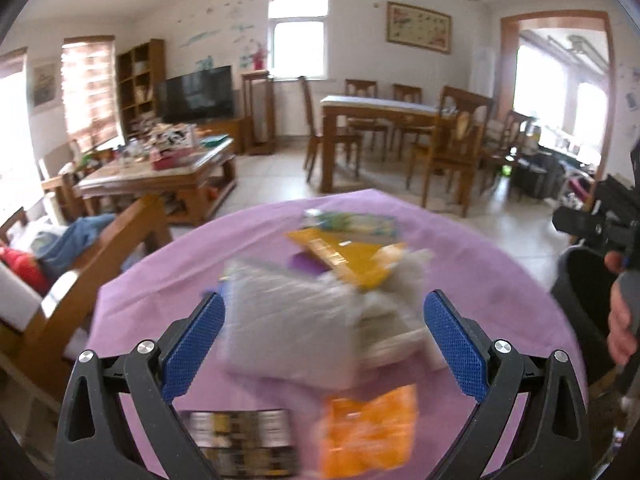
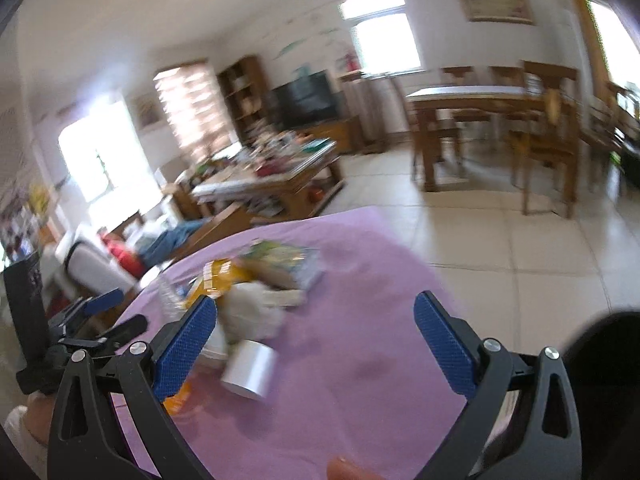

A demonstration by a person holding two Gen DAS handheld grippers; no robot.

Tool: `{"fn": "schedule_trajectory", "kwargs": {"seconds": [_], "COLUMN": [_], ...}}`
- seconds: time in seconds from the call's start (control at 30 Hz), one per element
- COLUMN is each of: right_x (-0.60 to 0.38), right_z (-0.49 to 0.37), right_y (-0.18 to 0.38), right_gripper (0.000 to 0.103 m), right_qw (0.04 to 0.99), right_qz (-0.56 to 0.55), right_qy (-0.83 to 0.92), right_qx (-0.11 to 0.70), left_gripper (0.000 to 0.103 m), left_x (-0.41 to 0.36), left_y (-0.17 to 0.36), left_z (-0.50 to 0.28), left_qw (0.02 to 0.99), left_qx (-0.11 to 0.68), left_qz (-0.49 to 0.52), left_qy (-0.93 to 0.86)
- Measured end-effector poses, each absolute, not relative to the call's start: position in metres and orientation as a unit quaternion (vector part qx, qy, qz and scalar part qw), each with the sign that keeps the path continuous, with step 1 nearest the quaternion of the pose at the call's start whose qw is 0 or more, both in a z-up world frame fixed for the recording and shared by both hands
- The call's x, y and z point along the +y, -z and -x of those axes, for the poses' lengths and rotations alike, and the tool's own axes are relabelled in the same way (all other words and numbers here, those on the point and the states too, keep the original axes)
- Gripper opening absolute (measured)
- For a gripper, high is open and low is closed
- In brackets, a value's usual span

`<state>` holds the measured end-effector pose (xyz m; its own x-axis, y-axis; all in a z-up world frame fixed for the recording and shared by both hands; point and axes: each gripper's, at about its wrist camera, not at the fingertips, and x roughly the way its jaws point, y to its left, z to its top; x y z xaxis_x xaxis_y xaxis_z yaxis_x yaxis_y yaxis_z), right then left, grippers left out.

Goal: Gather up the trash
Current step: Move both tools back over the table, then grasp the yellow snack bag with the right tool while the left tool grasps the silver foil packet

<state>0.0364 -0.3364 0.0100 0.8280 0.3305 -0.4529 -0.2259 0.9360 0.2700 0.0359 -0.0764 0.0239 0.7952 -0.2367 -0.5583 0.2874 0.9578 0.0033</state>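
Left wrist view, gripper: your left gripper [image 1: 324,344] is spread wide with nothing between the pads, hanging over the pile on the purple-clothed surface [image 1: 500,280].
Left wrist view, pile: the trash sits mid-surface, all blurred; a grey crumpled bag [image 1: 288,328] lies right between your fingers, a yellow wrapper [image 1: 344,256] beyond it, an orange wrapper [image 1: 368,432] nearest you, a dark printed packet [image 1: 244,440] at bottom left.
Left wrist view, handling: the grey bag looks light, soft and crinkly; I'd pinch a bunched fold near its middle, since a flat edge will likely slide off the pads.
Left wrist view, bin: a dark bin [image 1: 580,304] stands just off the right edge of the surface, your other hand beside it.

Right wrist view, gripper: your right gripper [image 2: 316,344] is also wide open and empty, aimed across the cloth.
Right wrist view, targets: a silver can [image 2: 250,372] lies on its side just inside the left pad, a white crumpled wad [image 2: 256,308] touching it behind.
Right wrist view, handling: the can looks light, stiff and smooth, likely to roll; take it across the round body, squeezing gently as thin walls may dent. The wad should squash easily; grab its bulk.
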Motion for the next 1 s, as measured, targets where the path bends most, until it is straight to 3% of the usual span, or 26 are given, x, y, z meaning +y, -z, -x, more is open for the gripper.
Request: {"fn": "schedule_trajectory", "kwargs": {"seconds": [0.13,0.3,0.47,0.7,1.0], "right_x": [-0.289,-0.236,-0.209,-0.194,-0.21], "right_z": [-0.065,-0.1,-0.138,-0.165,-0.144], "right_y": [-0.017,-0.021,-0.007,0.029,0.026], "right_gripper": [0.097,0.085,0.082,0.053,0.04], "right_qw": [0.939,0.924,0.903,0.866,0.877], "right_qz": [-0.059,-0.01,0.023,0.04,-0.012], "right_qy": [-0.19,-0.219,-0.224,-0.233,-0.249], "right_qx": [0.279,0.314,0.365,0.44,0.411], "left_gripper": [0.098,0.098,0.098,0.098,0.059], "left_x": [-0.058,-0.051,-0.055,-0.056,-0.048], "left_y": [-0.012,0.002,0.008,0.025,0.033], "left_z": [-0.043,-0.057,-0.081,-0.1,-0.094], "left_qw": [0.94,0.924,0.916,0.902,0.899], "left_qx": [0.304,0.333,0.346,0.368,0.37], "left_qz": [-0.067,-0.053,-0.053,-0.036,-0.013], "left_qy": [0.141,0.179,0.195,0.223,0.236]}}
